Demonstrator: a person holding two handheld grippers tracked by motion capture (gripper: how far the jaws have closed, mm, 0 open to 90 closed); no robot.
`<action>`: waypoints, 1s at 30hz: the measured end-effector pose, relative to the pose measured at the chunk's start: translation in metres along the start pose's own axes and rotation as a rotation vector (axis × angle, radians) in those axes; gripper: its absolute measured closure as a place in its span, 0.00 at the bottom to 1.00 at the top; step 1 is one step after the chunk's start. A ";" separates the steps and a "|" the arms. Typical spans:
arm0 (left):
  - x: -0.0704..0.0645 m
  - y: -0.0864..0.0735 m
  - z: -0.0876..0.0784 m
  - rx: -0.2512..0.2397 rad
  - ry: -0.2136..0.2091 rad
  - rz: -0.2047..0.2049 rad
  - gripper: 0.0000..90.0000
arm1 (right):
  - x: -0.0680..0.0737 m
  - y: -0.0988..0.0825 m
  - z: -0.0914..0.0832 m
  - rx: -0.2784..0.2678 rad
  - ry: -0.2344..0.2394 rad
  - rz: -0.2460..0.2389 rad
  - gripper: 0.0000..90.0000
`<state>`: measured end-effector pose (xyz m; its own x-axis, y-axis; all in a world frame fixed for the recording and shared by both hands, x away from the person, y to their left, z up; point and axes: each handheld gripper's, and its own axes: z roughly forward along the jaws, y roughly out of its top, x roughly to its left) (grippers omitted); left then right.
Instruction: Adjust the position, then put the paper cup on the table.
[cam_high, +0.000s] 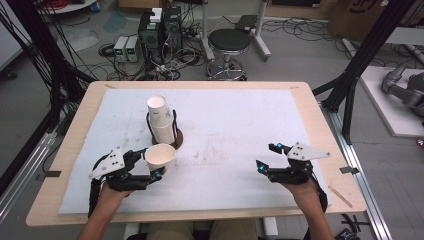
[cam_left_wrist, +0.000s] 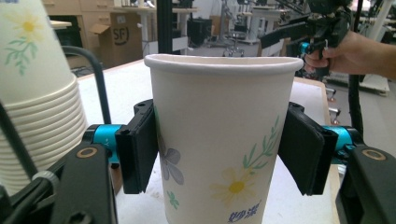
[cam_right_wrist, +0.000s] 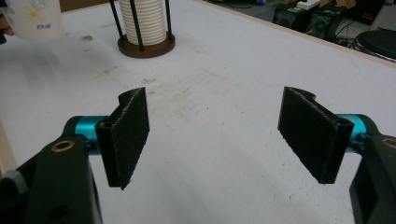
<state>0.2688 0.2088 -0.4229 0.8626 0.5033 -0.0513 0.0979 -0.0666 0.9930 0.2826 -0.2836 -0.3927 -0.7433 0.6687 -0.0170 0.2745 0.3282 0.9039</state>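
Observation:
A white paper cup (cam_high: 160, 156) with a flower print stands upright between the jaws of my left gripper (cam_high: 152, 167) at the front left of the table. In the left gripper view both black pads (cam_left_wrist: 140, 149) lie against the sides of the cup (cam_left_wrist: 219, 140), so the gripper is shut on it. Just behind it a stack of paper cups (cam_high: 161, 120) sits in a black wire holder on a round brown base (cam_high: 177, 139). My right gripper (cam_high: 266, 156) hovers at the front right, open, with nothing between its pads (cam_right_wrist: 128, 135).
A white mat (cam_high: 240, 125) covers most of the wooden table (cam_high: 320, 125). Beyond the far edge stand a black stool (cam_high: 228, 42) and computer boxes (cam_high: 160, 30) with cables on the floor. Black frame posts (cam_high: 365, 55) rise at the right.

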 end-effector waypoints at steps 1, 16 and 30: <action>0.000 -0.001 -0.001 -0.001 0.003 -0.001 0.38 | 0.001 0.000 0.000 0.002 -0.001 0.001 0.28; -0.003 0.000 0.003 -0.009 0.000 -0.002 0.37 | -0.001 -0.001 0.000 -0.009 -0.023 0.003 0.25; -0.002 -0.002 0.015 -0.001 -0.009 0.000 0.37 | -0.001 -0.001 0.000 -0.009 -0.024 -0.002 0.24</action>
<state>0.2742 0.1946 -0.4260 0.8672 0.4952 -0.0523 0.0975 -0.0658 0.9931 0.2829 -0.2847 -0.3931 -0.7292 0.6837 -0.0292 0.2675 0.3240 0.9075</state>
